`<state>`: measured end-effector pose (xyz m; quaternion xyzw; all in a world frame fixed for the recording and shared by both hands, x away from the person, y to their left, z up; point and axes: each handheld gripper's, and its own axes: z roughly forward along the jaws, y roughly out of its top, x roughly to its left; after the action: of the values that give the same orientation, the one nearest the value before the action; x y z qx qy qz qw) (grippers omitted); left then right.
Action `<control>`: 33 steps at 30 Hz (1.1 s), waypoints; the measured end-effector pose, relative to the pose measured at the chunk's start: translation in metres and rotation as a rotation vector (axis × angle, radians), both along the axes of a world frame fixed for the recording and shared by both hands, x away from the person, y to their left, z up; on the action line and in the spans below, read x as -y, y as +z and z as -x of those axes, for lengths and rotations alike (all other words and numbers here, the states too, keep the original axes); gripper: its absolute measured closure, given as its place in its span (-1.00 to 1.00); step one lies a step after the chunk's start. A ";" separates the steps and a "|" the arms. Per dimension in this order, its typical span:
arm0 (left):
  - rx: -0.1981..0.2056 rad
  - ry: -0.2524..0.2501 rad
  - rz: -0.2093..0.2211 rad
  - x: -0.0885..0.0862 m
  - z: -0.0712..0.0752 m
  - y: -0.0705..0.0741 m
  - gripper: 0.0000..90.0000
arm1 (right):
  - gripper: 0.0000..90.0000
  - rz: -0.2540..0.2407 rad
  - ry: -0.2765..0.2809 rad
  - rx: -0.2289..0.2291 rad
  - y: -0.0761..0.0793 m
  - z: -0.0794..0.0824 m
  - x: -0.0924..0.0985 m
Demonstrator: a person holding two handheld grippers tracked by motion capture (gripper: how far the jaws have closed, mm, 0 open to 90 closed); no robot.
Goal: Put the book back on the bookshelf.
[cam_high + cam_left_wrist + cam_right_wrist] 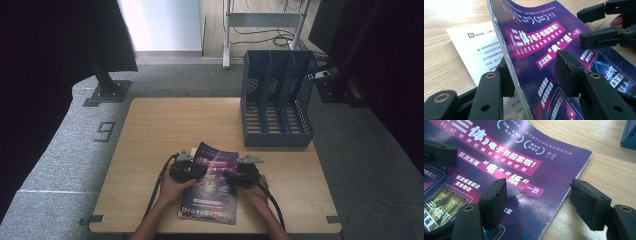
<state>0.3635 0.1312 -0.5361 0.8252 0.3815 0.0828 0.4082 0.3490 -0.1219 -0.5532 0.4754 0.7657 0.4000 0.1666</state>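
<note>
A purple magazine (212,200) with white and pink print lies at the table's near edge. My left gripper (196,172) is at its left edge and my right gripper (230,176) at its right edge. In the left gripper view the magazine (536,37) has its left edge raised and standing between the left gripper's (534,60) jaws, one jaw under it and the other apart above the cover. In the right gripper view the right gripper (540,186) is open astride the magazine's (506,152) right edge, one jaw over the cover and one over the wood.
A blue slotted file rack (277,100) stands on the wooden table (165,125) at the back right. A white printed sheet (474,50) lies under the raised magazine edge. Grey carpet, black stand feet and cables surround the table.
</note>
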 end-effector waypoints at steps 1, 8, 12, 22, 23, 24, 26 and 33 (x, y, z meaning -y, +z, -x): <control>-0.004 0.001 -0.004 0.000 0.000 -0.001 0.18 | -0.35 0.000 0.000 0.000 0.000 0.000 0.000; 0.000 0.008 -0.005 0.002 0.000 -0.002 0.27 | -0.35 -0.001 0.000 -0.001 0.000 0.000 0.000; 0.001 0.004 0.003 0.001 0.000 -0.001 0.40 | -0.35 -0.001 0.000 -0.001 0.000 0.000 0.000; 0.025 0.003 0.027 0.000 0.002 -0.001 0.67 | -0.35 -0.002 0.000 -0.002 0.000 0.000 0.000; 0.025 0.003 0.031 0.000 0.002 -0.001 0.69 | -0.35 -0.002 0.000 -0.002 0.000 0.000 0.000; 0.025 0.003 0.035 -0.001 0.002 -0.001 0.70 | -0.35 -0.002 0.000 -0.002 0.000 0.000 0.000; 0.030 0.000 0.042 -0.001 0.002 0.000 0.74 | -0.35 -0.002 -0.001 -0.002 0.000 0.000 0.000; 0.036 -0.005 0.060 -0.001 0.003 0.001 0.86 | -0.35 -0.002 -0.001 -0.003 0.000 0.000 0.000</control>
<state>0.3606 0.1323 -0.5351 0.8118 0.3746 0.0849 0.4398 0.3491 -0.1220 -0.5532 0.4767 0.7652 0.3999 0.1651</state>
